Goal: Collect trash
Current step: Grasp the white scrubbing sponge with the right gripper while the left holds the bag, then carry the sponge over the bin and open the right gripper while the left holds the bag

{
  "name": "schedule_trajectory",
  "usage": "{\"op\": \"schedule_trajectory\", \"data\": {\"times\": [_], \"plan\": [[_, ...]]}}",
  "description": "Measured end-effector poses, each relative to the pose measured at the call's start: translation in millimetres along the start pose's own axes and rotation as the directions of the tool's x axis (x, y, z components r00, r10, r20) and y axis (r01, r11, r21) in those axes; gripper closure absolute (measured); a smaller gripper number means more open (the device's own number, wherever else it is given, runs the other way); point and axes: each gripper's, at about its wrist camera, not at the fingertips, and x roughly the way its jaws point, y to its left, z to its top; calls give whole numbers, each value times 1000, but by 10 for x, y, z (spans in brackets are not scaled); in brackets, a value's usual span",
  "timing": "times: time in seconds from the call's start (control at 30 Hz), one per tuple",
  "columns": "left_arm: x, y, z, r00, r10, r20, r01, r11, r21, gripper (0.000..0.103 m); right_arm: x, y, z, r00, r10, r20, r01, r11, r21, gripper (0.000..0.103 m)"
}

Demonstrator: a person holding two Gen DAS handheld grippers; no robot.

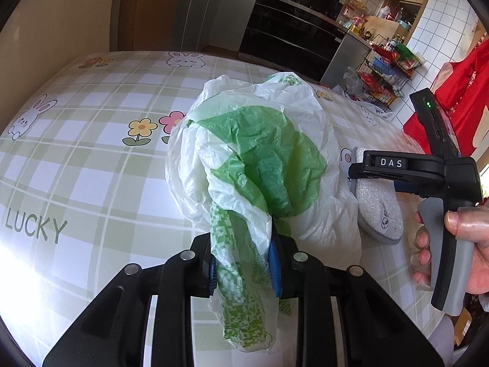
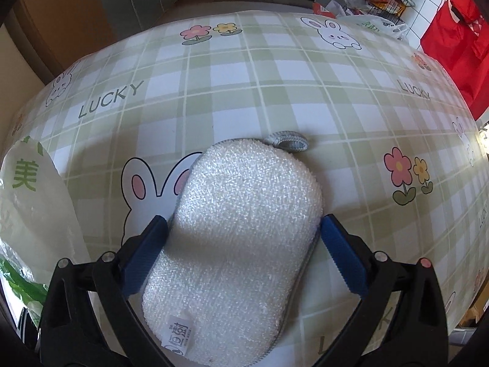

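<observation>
On the table point(image 2: 244, 91), left gripper point(image 1: 244, 270) pinches plastic bag point(image 1: 256, 153).

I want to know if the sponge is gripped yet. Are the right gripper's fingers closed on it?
No: the right gripper is open, its blue pads flanking the sponge without squeezing it.

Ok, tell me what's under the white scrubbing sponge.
The white oval scrubbing sponge lies on the green checked tablecloth, covering part of a printed rabbit. Anything else beneath it is hidden.

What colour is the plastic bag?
White with green print; the bag shows best in the left wrist view.
</observation>
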Motion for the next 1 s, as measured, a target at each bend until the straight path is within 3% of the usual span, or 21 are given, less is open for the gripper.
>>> {"op": "schedule_trajectory", "data": {"times": [0.1,0.27,0.37,0.4,0.57,0.77,1.0], "plan": [[-12,17,-22,1000,0,-4,0,1000,0,78,-13,-30,-18,999,39,4,-39,998,-41,6],[-55,48,-40,1000,-26,-9,26,1000,-11,78,-175,10,-214,997,25,67,-14,986,-164,7],[-124,-12,-84,1000,-18,-1,18,1000,8,78,-318,-84,-355,991,87,98,-70,984,-161,8],[-155,-18,-94,1000,-21,1,21,1000,3,78,-385,-122,-417,987,112,112,-94,983,-157,14],[-358,-75,-108,999,-34,21,34,999,-6,80,-692,-252,-665,970,163,182,-128,974,-187,14],[-703,-242,-178,997,-52,59,51,999,8,81,-1149,-387,-954,937,228,266,-171,960,-220,15],[-1238,-520,-268,989,-73,126,69,997,38,82,-1784,-592,-1293,879,280,387,-193,949,-247,15]]}}
